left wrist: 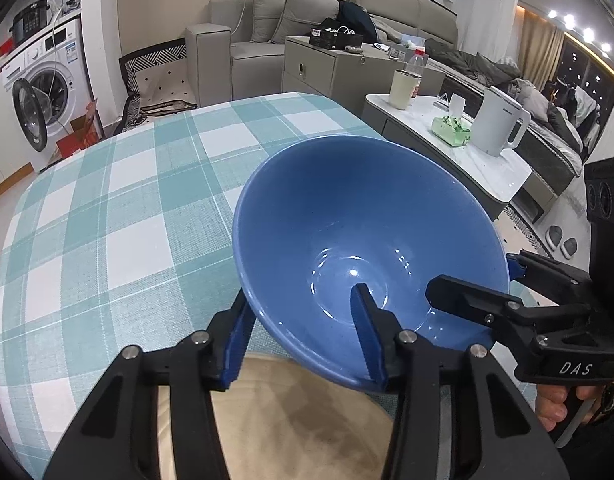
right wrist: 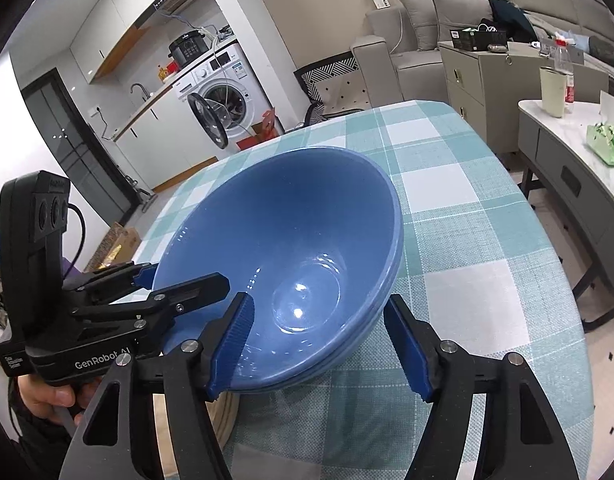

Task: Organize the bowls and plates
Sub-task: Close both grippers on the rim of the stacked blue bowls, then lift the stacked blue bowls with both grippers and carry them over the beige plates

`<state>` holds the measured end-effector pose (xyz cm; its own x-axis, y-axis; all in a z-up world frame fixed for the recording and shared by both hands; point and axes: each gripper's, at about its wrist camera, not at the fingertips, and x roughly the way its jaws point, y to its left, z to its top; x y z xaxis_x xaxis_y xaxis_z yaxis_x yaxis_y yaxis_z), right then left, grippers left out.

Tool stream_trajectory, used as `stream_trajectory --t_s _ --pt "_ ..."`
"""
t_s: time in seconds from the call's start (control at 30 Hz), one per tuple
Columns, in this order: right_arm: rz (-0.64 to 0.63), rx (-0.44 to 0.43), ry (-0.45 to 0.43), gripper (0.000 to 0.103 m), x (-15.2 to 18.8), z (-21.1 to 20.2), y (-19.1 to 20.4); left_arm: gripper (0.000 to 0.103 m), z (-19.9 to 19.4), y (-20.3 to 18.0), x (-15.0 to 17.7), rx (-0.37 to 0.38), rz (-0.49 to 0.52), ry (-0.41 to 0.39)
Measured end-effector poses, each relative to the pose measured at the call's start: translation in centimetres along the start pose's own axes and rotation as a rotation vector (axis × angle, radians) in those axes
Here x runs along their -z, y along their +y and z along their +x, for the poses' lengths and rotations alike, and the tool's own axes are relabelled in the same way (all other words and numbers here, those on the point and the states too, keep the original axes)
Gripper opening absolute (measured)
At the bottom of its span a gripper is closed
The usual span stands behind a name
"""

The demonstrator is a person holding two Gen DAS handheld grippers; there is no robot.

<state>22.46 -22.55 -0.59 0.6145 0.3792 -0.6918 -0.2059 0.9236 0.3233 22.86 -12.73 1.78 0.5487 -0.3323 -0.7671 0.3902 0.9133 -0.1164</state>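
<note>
A blue bowl (left wrist: pixel 363 240) sits over the near edge of the checked tablecloth; in the right wrist view it tops a stack of nested blue bowls (right wrist: pixel 291 256). My left gripper (left wrist: pixel 303 332) is open and straddles the bowl's near rim, one finger inside and one outside. My right gripper (right wrist: pixel 327 344) is open and straddles the rim from the other side, its left finger inside the bowl. Each gripper also shows in the other's view: the right one (left wrist: pixel 475 280) and the left one (right wrist: pixel 183 276), both over the rim. A tan plate (left wrist: pixel 291 420) lies under the bowl.
The round table with the teal-and-white checked cloth (left wrist: pixel 119 208) stretches beyond the bowls. A low white side table (left wrist: pixel 479 160) with a kettle, cup and tissue pack stands to the right. A sofa and a washing machine (right wrist: pixel 223 100) stand further back.
</note>
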Motion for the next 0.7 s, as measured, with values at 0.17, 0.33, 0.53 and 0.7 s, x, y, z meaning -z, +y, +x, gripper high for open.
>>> stream_trajectory --t_s 0.17,0.33,0.53,0.7 --pt "-0.003 0.01 0.003 0.069 0.05 0.11 -0.06 0.047 -0.27 -0.07 -0.11 -0.009 0.008 -0.004" --pt "-0.021 0.01 -0.005 0.068 0.06 -0.53 0.29 0.047 -0.64 -0.04 -0.22 -0.02 0.007 -0.008" --pt "-0.022 0.003 -0.001 0.068 0.16 -0.52 0.42 0.047 -0.82 0.08 -0.3 -0.03 0.008 -0.009" --pt "-0.022 0.003 0.001 0.068 0.11 -0.37 0.44 0.047 -0.77 0.17 -0.33 -0.029 0.004 -0.005"
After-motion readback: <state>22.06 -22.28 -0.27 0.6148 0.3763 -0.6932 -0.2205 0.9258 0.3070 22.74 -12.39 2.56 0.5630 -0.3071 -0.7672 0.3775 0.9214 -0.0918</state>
